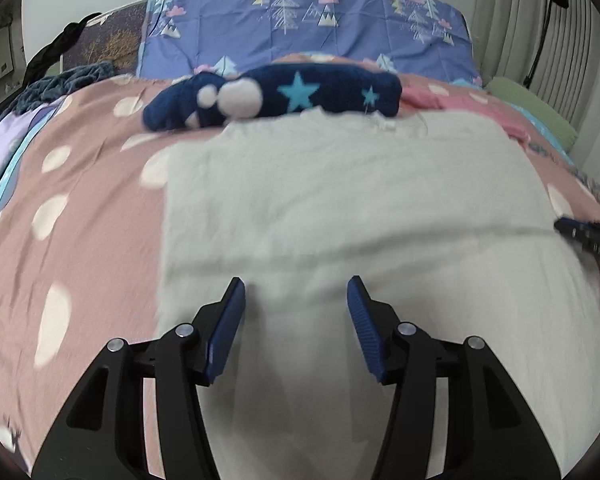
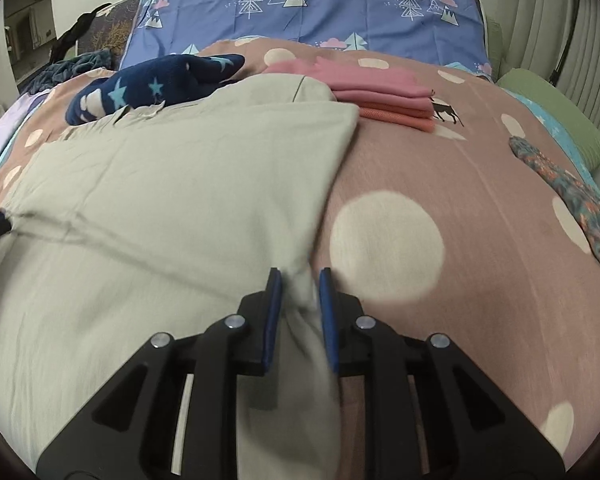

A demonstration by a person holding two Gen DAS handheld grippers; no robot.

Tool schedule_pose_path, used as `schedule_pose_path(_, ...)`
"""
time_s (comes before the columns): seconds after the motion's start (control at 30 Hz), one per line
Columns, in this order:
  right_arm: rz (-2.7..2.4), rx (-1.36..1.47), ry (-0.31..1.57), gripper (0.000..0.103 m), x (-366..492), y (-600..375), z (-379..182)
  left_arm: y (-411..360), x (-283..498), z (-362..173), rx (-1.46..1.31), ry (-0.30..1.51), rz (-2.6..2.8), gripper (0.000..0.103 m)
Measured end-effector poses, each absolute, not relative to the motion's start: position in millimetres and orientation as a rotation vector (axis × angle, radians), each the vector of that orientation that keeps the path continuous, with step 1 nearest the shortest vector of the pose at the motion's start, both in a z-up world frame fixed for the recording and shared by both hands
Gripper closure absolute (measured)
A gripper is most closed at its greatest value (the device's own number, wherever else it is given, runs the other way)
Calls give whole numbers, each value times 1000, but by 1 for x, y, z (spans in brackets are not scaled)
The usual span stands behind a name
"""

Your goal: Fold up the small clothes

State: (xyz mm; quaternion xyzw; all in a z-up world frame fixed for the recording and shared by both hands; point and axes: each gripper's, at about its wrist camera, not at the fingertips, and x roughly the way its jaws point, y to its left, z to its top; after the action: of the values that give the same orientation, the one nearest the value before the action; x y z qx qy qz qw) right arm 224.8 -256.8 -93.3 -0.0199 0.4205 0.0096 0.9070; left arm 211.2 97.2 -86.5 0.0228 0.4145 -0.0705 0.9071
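Left wrist view: pale grey-green garment (image 1: pixel 340 208) spread flat on the pink polka-dot bedspread (image 1: pixel 80 208), presumably smoothed out there to give clean fold lines. Left hand-held gripper (image 1: pixel 296 292) poised over the near part of that garment, jaws standing well apart, nothing pinched between them. Navy star-print fleece piece (image 1: pixel 284 96) bunched just beyond the garment's far edge, likely waiting its turn. Tip of the other gripper visible at the garment's right edge.

Right wrist view: right hand-held gripper (image 2: pixel 298 280) at the garment's right edge (image 2: pixel 180 184), jaws only narrowly parted, a bunched bit of the cloth between them; firm pinch or loose, cannot tell. Probably placed at the hem for lifting it over. Folded pink and coral stack (image 2: pixel 384 96) beyond the garment's far right corner, touching it, seemingly finished pieces set aside.
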Motion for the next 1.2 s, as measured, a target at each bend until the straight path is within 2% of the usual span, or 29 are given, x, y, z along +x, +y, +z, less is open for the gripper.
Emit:
schedule_pose_path(0.07,-6,-55,880,83,210,-255,-91,108,182,-95,91,890,-106,48)
schedule_pose_path(0.1,-51,-67,878,69,200,-257,-91,113,169,-95,98,881,-104,48)
schedule_pose_path(0.13,-82,-66,871,63,193,-260,-90,119,153,-94,103,885,-96,48)
schedule_pose_path(0.53,94,213,888,64,81,-308,-90,152,60,-99,9,887,-162,49)
schedule_pose_path(0.8,211,226,901,64,6,-305,-92,155,8,-100,4,894,-228,49)
schedule_pose_path(1.03,266,288,909,64,-29,-312,-90,168,-20,-101,-104,906,-255,49)
schedule_pose_path(1.2,277,289,920,64,-32,-311,-91,158,-36,-101,-53,899,-319,47)
